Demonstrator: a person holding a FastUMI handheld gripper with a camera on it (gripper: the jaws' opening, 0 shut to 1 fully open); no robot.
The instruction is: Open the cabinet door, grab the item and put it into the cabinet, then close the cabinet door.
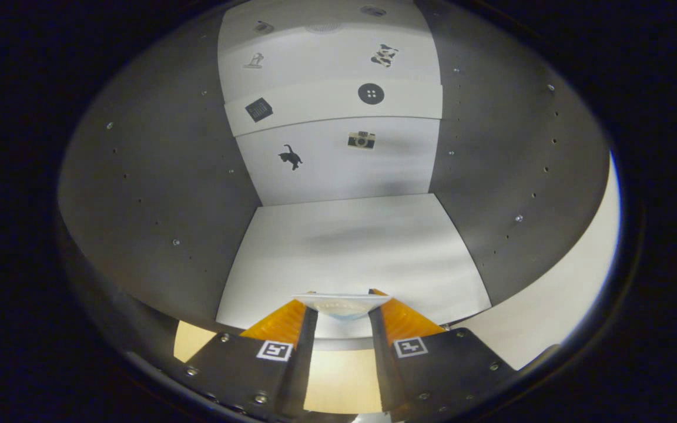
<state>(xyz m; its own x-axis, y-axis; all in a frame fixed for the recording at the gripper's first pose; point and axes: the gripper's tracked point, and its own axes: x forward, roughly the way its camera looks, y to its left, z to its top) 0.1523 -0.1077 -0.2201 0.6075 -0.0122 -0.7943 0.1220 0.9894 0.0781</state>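
Note:
My gripper (342, 306) is shut on a small flat pale item (342, 304), held between both fingertips. The item sits just over the front lip of the cabinet's white floor (350, 247). Ahead of the fingers the cabinet interior opens up, with grey side walls (168, 176) left and right pierced by rows of small holes. The white back wall (338, 158) carries small picture stickers, among them a black cat (291, 157) and a camera (361, 140). Higher up, white shelf fronts (332, 100) show a button and other stickers.
A pale wooden surface (338, 382) shows below and between the fingers, in front of the cabinet. A bright white panel (556, 299) runs along the outside of the right grey wall.

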